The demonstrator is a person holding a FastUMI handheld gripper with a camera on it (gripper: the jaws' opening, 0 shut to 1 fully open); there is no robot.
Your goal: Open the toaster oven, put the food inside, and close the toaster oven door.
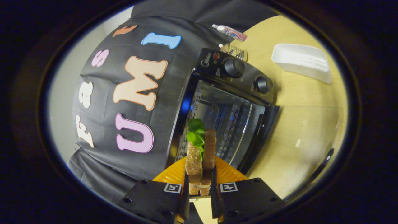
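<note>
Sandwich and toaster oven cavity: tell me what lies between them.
Nothing. In the gripper view, the sandwich, clamped between the gripper fingers, points straight into the open toaster oven.

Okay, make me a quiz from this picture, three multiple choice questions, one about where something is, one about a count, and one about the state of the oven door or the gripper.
1. Where is the sandwich?
A. On the white tray
B. Between the gripper's fingers, over the orange plate
C. On top of the toaster oven

2. How many round knobs show on the toaster oven control panel?
A. One
B. Two
C. Four

3. What state is the toaster oven door in?
A. Open
B. Closed
C. Taken off and lying on the table

Answers:
1. B: the gripper has both fingers pressing on the bread slices, with the orange plate just behind them and the oven cavity beyond.
2. B: two dark knobs sit side by side on the panel.
3. A: the shiny cavity and its rack are exposed, with the door swung away from the opening.
</note>
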